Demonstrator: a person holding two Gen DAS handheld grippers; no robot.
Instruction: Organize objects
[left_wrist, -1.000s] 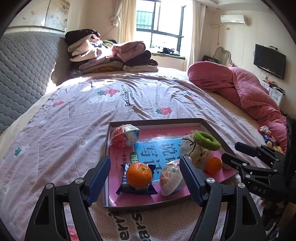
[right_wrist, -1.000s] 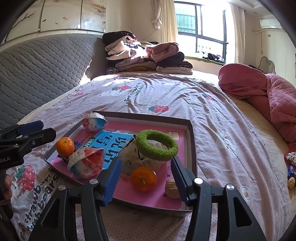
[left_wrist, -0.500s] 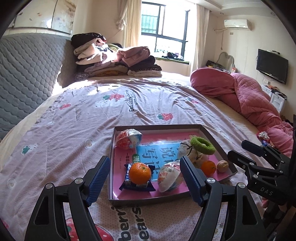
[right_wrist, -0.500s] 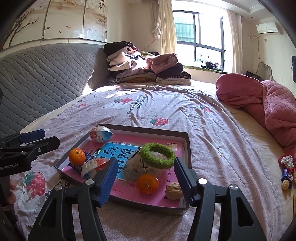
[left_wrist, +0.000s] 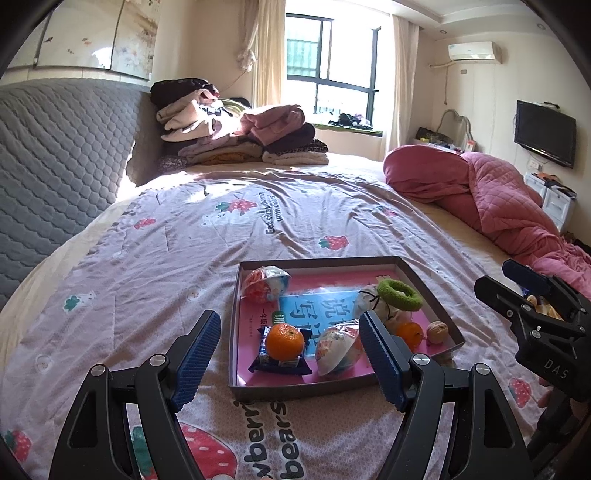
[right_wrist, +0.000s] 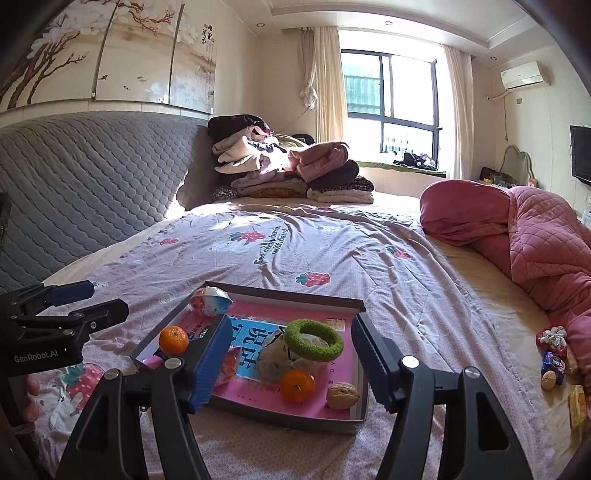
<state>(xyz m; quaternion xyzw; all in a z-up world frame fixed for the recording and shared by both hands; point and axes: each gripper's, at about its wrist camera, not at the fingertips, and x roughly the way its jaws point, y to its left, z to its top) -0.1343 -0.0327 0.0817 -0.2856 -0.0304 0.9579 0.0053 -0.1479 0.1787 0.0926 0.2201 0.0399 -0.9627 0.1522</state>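
Both grippers hung empty over the bed. The right gripper (right_wrist: 288, 363) had just been opening, nothing between its jaws; the left gripper (left_wrist: 290, 354) stood wide apart too. Ahead of the right jaws lay the tray (right_wrist: 291, 417), holding a walnut (right_wrist: 342, 396): likely light, hard, rounded, best pinched across its middle, long axis roughly crosswise.
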